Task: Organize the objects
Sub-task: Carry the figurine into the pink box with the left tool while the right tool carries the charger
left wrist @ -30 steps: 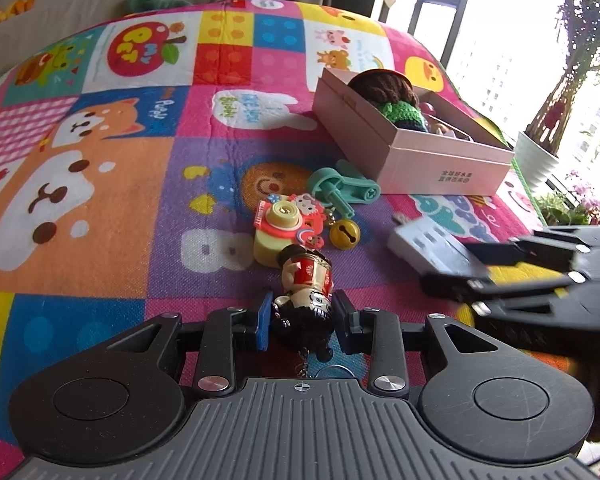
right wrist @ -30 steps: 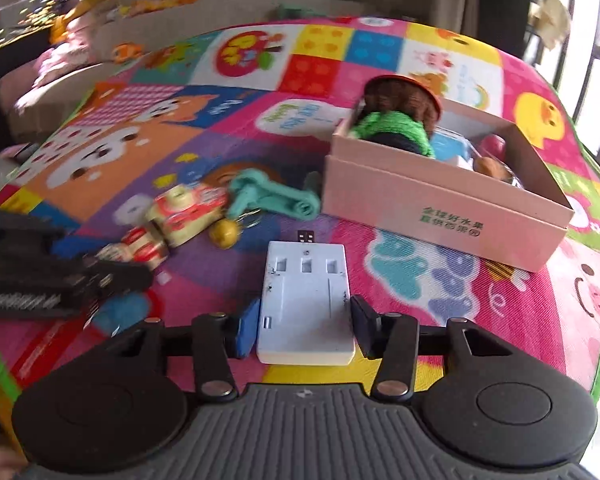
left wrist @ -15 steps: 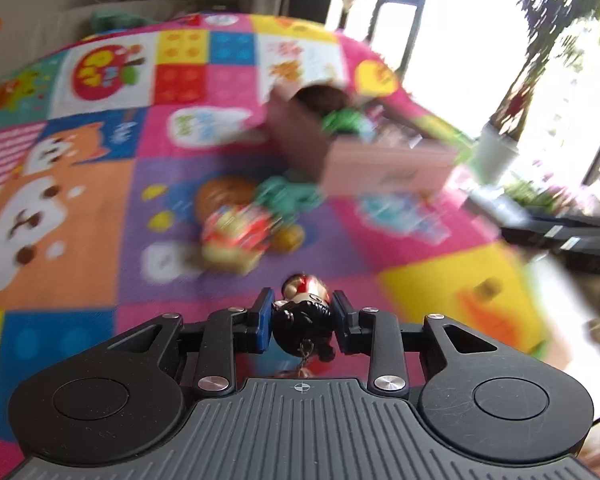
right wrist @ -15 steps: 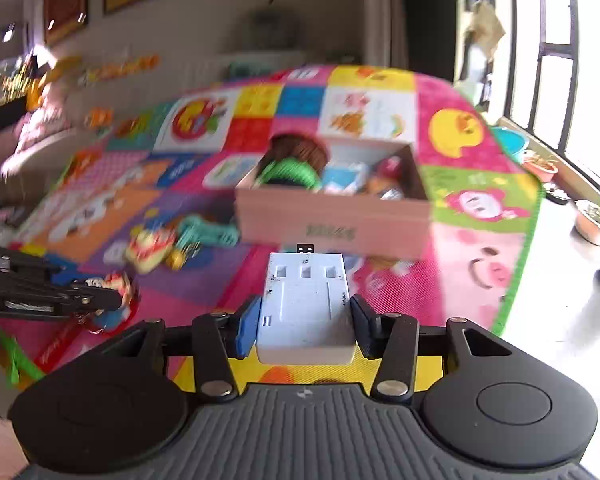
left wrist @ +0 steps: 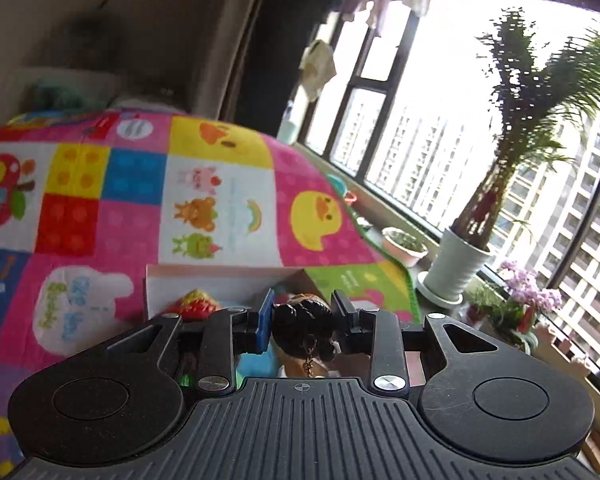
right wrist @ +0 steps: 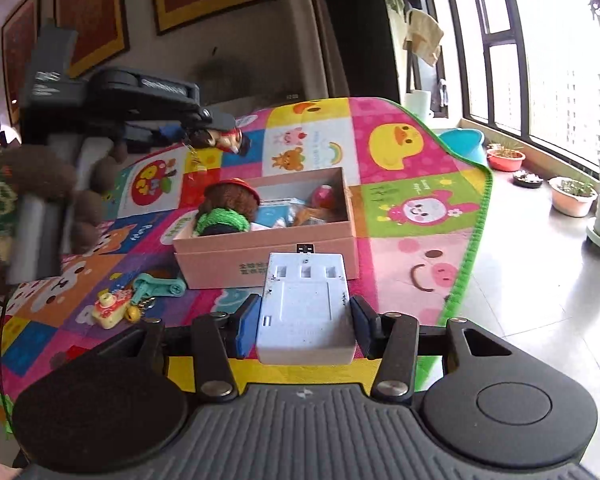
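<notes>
Your left gripper (left wrist: 303,322) pinched a small figurine keychain (left wrist: 305,325), dark-headed with a red body, raised above the pink cardboard box (right wrist: 260,254) on the play mat (right wrist: 412,208). Your right gripper (right wrist: 305,326) clamped a flat white plastic adapter (right wrist: 305,308) between its blue pads, just near of the box.

Play mat (right wrist: 400,160) under pink box (right wrist: 260,256), trinkets (right wrist: 112,308)
</notes>
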Demonstrator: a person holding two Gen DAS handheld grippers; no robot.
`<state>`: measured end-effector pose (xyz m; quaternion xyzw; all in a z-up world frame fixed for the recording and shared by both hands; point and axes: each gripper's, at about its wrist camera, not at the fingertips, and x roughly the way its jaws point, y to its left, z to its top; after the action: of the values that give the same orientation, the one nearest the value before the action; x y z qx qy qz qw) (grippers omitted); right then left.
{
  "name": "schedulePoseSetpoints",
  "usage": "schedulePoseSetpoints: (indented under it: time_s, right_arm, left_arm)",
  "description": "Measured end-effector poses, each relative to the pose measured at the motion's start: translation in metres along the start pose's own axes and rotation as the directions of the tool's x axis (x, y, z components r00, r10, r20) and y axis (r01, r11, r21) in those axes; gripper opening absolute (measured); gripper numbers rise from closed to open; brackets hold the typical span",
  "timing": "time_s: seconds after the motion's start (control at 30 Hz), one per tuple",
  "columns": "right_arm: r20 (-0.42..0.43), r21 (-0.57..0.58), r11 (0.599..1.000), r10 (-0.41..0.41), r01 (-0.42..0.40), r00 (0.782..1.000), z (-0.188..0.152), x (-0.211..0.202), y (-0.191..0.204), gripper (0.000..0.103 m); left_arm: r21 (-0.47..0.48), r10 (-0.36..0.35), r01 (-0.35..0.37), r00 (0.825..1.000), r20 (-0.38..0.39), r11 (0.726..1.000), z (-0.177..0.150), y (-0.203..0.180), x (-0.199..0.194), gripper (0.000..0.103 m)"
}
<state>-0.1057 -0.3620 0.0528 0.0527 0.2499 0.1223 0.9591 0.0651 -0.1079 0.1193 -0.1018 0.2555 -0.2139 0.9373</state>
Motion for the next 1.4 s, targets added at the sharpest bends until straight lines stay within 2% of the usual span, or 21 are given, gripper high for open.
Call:
schedulePoseSetpoints:
  time_s: [0.1,0.23,0.4,0.5,0.57,0.6,0.67,0.77,0.87,0.93,1.0,1.17,1.33,1.4]
  right_arm:
    - [0.007,0.003,1.0,-0.021,0.021,1.0,-0.002,-0.005,-0.01,0.047]
    - [-0.029,0.036,0.998,-0.04,0.041,0.999,-0.003,0.008,-0.021,0.047]
    - [-0.046,0.045,0.999,-0.019,0.021,0.999,0.003,0.023,-0.011,0.047]
    - [-0.044,0.029,1.0,-0.004,0.006,0.999,0.004,0.023,-0.004,0.047]
    - [-0.053,0.018,1.0,0.007,-0.006,0.999,0.002,0.022,-0.002,0.047]
    - [-0.059,0.011,1.0,0.014,-0.013,0.998,0.0,0.022,-0.001,0.047]
    - [-0.074,0.001,1.0,0.017,-0.017,0.997,-0.005,0.023,0.001,0.047]
    - [-0.104,0.008,0.999,0.036,-0.035,0.994,-0.015,0.028,0.001,0.047]
    - [-0.129,0.011,0.999,0.043,-0.042,0.991,-0.023,0.036,0.003,0.048]
    - [-0.141,0.009,0.999,0.048,-0.047,0.989,-0.027,0.04,0.005,0.048]
    - [-0.151,0.007,0.998,0.057,-0.057,0.987,-0.028,0.043,0.008,0.048]
    - [-0.181,-0.021,0.997,0.063,-0.068,0.981,-0.032,0.046,0.012,0.048]
    - [-0.201,-0.09,0.994,0.045,-0.064,0.979,-0.033,0.054,0.017,0.049]
    - [-0.199,-0.121,0.991,0.036,-0.061,0.979,-0.033,0.058,0.021,0.049]
  left_arm:
    - [-0.004,0.015,-0.015,1.0,-0.019,1.0,-0.023,0.01,-0.001,0.035]
    - [0.019,0.011,-0.011,1.0,0.006,1.0,-0.044,0.021,-0.023,0.034]
    - [-0.053,-0.009,0.01,1.0,0.012,0.999,-0.041,0.042,-0.025,0.034]
    - [-0.082,-0.036,0.035,0.999,-0.002,0.996,-0.031,0.047,-0.027,0.028]
    - [-0.034,-0.082,0.08,0.996,-0.042,0.996,-0.029,0.043,-0.034,0.028]
    - [0.021,-0.102,0.103,0.992,-0.068,0.994,-0.033,0.036,-0.038,0.028]
    - [0.18,-0.138,0.161,0.982,-0.131,0.97,-0.047,0.022,-0.049,0.029]
    - [0.384,-0.115,0.2,0.966,-0.234,0.902,-0.082,0.004,-0.066,0.03]
    - [0.501,-0.061,0.21,0.953,-0.297,0.84,-0.109,-0.003,-0.074,0.034]
    - [0.546,-0.012,0.195,0.947,-0.321,0.815,-0.118,-0.005,-0.069,0.034]
    - [0.547,0.018,0.188,0.937,-0.349,0.816,-0.122,-0.004,-0.058,0.034]
    - [0.511,0.012,0.244,0.895,-0.446,0.824,-0.127,-0.006,-0.025,0.036]
    - [0.392,-0.035,0.248,0.879,-0.476,0.886,-0.113,-0.002,-0.018,0.034]
    - [0.339,-0.085,0.265,0.882,-0.463,0.902,-0.097,-0.002,-0.022,0.034]
